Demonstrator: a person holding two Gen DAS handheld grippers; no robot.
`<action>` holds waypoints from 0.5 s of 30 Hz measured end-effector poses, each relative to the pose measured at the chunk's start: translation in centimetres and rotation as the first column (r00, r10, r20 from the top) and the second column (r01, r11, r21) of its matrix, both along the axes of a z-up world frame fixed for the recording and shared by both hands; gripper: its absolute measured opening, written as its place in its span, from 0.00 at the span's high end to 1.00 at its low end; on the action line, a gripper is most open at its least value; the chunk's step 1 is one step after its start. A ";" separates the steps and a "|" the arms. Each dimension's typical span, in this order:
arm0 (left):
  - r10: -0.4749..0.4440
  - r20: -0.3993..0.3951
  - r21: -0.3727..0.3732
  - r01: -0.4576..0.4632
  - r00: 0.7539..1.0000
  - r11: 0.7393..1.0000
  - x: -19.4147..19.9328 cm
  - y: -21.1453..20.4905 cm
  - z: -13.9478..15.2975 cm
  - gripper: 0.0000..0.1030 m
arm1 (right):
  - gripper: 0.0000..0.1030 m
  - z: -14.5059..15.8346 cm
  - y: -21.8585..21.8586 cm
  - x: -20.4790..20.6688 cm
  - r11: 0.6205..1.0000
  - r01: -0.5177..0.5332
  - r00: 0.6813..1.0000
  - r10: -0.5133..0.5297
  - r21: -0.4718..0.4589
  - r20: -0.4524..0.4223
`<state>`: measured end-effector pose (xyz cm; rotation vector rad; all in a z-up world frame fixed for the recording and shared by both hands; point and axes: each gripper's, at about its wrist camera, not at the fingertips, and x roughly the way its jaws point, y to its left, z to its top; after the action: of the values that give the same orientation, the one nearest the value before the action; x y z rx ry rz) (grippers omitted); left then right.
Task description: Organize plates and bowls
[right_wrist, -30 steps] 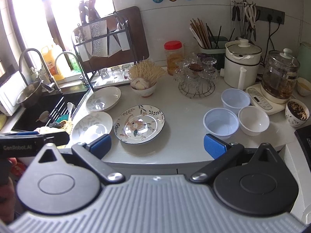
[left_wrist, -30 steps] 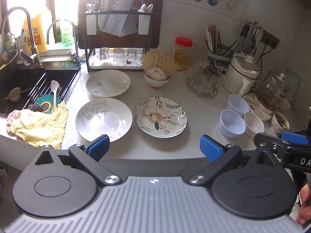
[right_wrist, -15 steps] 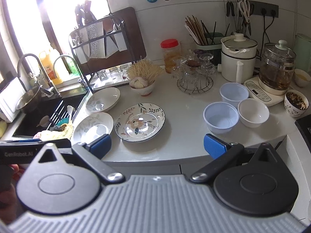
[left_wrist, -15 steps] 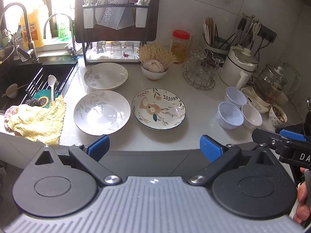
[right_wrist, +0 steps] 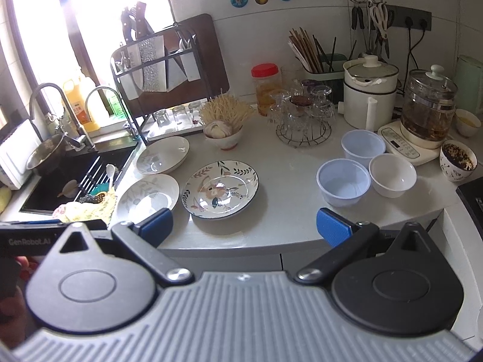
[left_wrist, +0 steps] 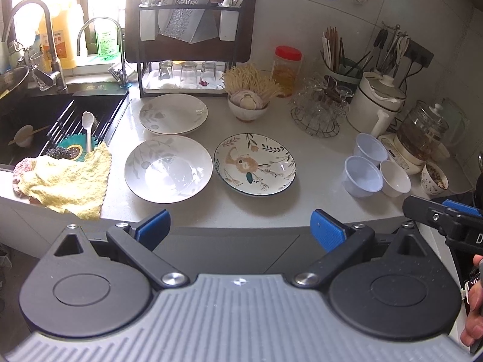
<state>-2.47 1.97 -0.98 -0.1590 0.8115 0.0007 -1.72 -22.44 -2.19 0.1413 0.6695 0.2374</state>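
White plates and bowls lie scattered singly on the desk, so you hold both tools, left tool and right tool, wide and empty, short of its edge, choosing a first pick.

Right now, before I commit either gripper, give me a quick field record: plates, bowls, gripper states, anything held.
plates: patterned plate in the middle; white leaf plate to its left; second white plate behind that one
bowls: two pale blue bowls and a white bowl, clustered apart from the plates
stacking: none; every piece lies singly on the counter
left gripper: open, empty, short of the counter edge
right gripper: open, empty, short of the counter edge
nearby: yellow cloth beside the sink
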 end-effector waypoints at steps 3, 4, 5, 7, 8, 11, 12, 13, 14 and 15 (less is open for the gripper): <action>-0.001 0.001 0.001 0.001 1.000 1.000 -0.1 0.1 0.0 0.02 | 0.00 0.0 0.1 0.0 1.000 0.001 1.000 -0.001 -0.004 -0.003; -0.002 0.001 0.001 0.002 1.000 1.000 -0.1 0.1 0.0 0.02 | 0.00 0.0 0.1 0.0 1.000 0.007 1.000 -0.007 -0.005 -0.002; -0.002 0.002 0.001 0.002 1.000 1.000 -0.1 0.1 0.0 0.02 | 0.00 -0.1 0.0 -0.1 1.000 0.011 1.000 -0.011 -0.003 -0.001; 0.002 0.006 0.003 -0.002 1.000 1.000 -0.2 0.1 0.1 0.02 | 0.00 0.0 -0.1 -0.1 1.000 0.009 1.000 -0.009 0.005 0.002; 0.004 0.006 0.003 -0.004 1.000 1.000 -0.3 0.1 0.1 0.02 | 0.00 -0.1 -0.1 0.0 1.000 0.008 1.000 -0.008 0.007 0.002; 0.014 0.006 0.005 -0.014 1.000 1.000 -0.5 0.0 0.1 0.02 | 0.00 -0.3 0.0 0.0 1.000 -0.007 1.000 0.007 0.015 -0.007; 0.018 0.005 0.005 -0.018 1.000 1.000 -0.5 -0.1 0.1 0.02 | 0.00 -0.4 0.1 0.0 1.000 -0.009 1.000 0.010 0.016 -0.011; 0.023 0.005 0.004 -0.023 1.000 1.000 -0.6 -0.1 0.1 0.02 | 0.00 -0.4 0.0 0.1 1.000 -0.013 1.000 0.013 0.017 -0.014; 0.028 0.005 0.003 -0.028 1.000 1.000 -0.7 -0.1 0.1 0.02 | 0.00 -0.5 0.0 0.1 1.000 -0.017 1.000 0.017 0.017 -0.015; 0.034 0.006 0.001 -0.034 0.999 0.999 -0.8 -0.2 0.2 0.02 | 0.00 -0.5 -0.1 0.2 1.000 -0.022 1.000 0.022 0.019 -0.015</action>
<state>-3.22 1.81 -0.82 -0.1719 0.8030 0.0326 -1.50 -22.55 -2.65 0.1539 0.6848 0.2640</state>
